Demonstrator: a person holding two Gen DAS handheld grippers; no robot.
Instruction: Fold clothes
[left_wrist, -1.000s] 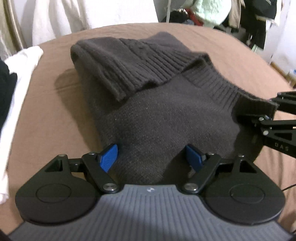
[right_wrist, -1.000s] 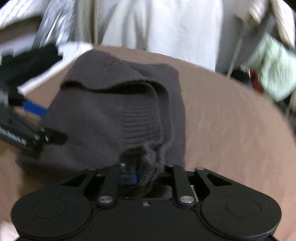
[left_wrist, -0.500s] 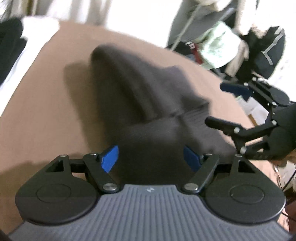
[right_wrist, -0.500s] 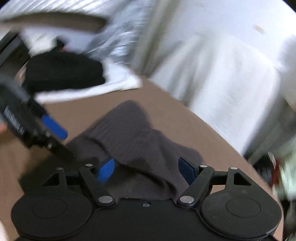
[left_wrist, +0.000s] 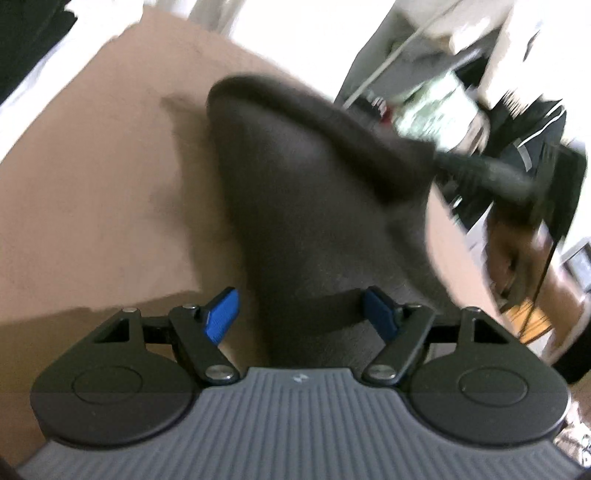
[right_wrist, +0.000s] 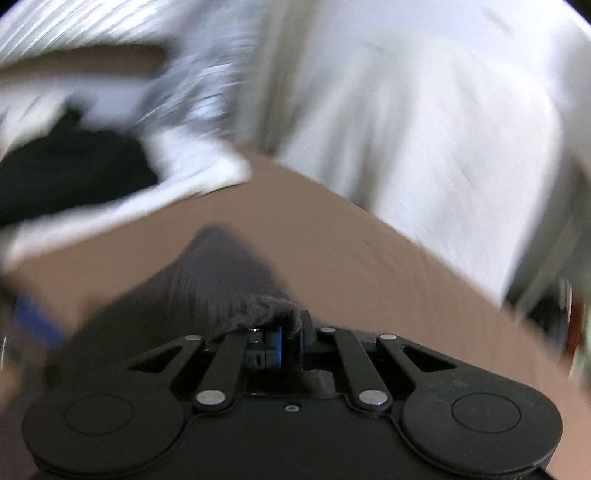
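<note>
A dark grey knitted sweater (left_wrist: 314, 221) lies on the brown bed cover (left_wrist: 92, 184). My left gripper (left_wrist: 301, 317) straddles its near end. The jaws are opening, the blue pads (left_wrist: 221, 317) stand wide, and the bunched knit lies between them without being pinched. My right gripper (right_wrist: 291, 336) is shut on an edge of the sweater (right_wrist: 207, 288), with fabric nipped between its pads. The left wrist view shows the right gripper (left_wrist: 480, 173), blurred, holding the sweater's far right corner up off the bed. A hand (left_wrist: 517, 258) holds it.
A black garment (right_wrist: 74, 177) on white cloth (right_wrist: 184, 177) lies at the bed's far left. Pale fabric (right_wrist: 424, 147) hangs behind the bed. Clothes clutter (left_wrist: 443, 107) fills the room off the right edge. Brown cover shows left of the sweater.
My right gripper let go, opened wide, then shut on the sweater's edge and lifted it. Both views swung round. The sweater stayed between the left pads.
</note>
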